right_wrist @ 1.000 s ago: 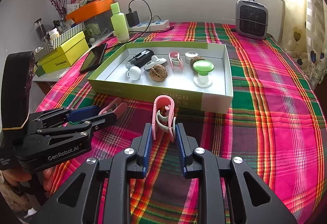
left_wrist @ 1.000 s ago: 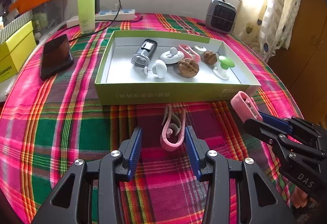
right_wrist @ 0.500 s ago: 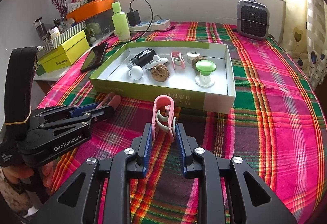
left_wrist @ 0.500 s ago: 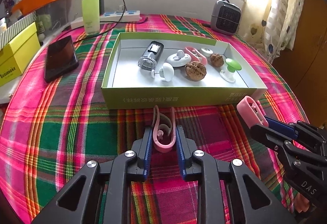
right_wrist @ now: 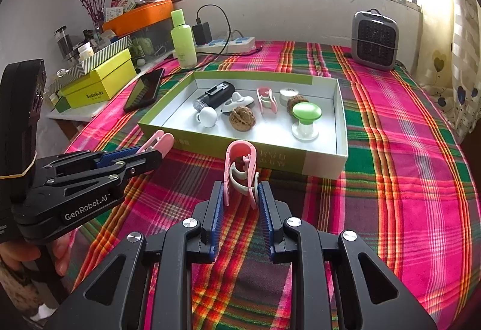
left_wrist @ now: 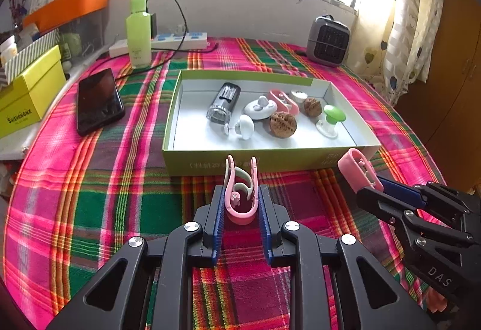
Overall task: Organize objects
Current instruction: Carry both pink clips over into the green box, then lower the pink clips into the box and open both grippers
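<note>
I have each tool clamped on a pink plastic clip, left tool [left_wrist: 240, 203] on one clip [left_wrist: 240, 194], right tool [right_wrist: 242, 194] on the other clip [right_wrist: 240, 167]; light, springy, slippery, best pinched across the flat arms

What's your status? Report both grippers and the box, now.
Left gripper shut on pink clip. Right gripper shut on second pink clip. Green box just ahead, already holding small items. Path to box open.
</note>
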Motion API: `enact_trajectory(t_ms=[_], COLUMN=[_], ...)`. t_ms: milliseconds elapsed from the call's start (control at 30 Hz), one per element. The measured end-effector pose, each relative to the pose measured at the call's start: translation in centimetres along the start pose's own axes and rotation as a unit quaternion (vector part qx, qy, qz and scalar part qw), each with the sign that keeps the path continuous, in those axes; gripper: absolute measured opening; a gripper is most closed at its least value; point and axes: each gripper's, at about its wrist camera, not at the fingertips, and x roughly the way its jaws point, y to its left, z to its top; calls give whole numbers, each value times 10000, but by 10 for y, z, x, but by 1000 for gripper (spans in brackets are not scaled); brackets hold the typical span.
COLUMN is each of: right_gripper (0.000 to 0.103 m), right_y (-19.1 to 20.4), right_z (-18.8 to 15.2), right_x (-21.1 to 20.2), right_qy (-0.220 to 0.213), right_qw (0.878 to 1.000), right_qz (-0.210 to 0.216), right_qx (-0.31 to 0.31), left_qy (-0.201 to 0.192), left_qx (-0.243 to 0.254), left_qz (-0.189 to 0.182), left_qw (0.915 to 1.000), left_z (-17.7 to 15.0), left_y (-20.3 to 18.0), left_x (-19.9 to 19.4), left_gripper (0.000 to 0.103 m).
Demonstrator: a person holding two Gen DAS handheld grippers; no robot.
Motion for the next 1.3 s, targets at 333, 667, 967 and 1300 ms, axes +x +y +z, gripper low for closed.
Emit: enact_trajectory(t_ms=[333, 667, 967, 1300], right_gripper=[24, 24, 24, 24], right_y=[2, -6, -19, -28], right_z=[22, 48, 66, 83], right_x=[-2, 18, 43, 69], right_qy=[-245, -266, -110, 103], right_qw=[9995, 9990, 9995, 9997], right_qz=[-105, -252, -243, -211], right_qx=[-160, -252, -187, -119], left_qy=[-208, -263, -174, -26], left_qx=[-19, -40, -51, -81], left_qz=[-2, -2, 55, 67], left_qw=[9998, 9996, 9998, 9999], left_z=[19, 45, 63, 79], left_y=[2, 5, 11, 16], left_x=[-4, 15, 36, 60], left_gripper=[20, 20, 19, 20])
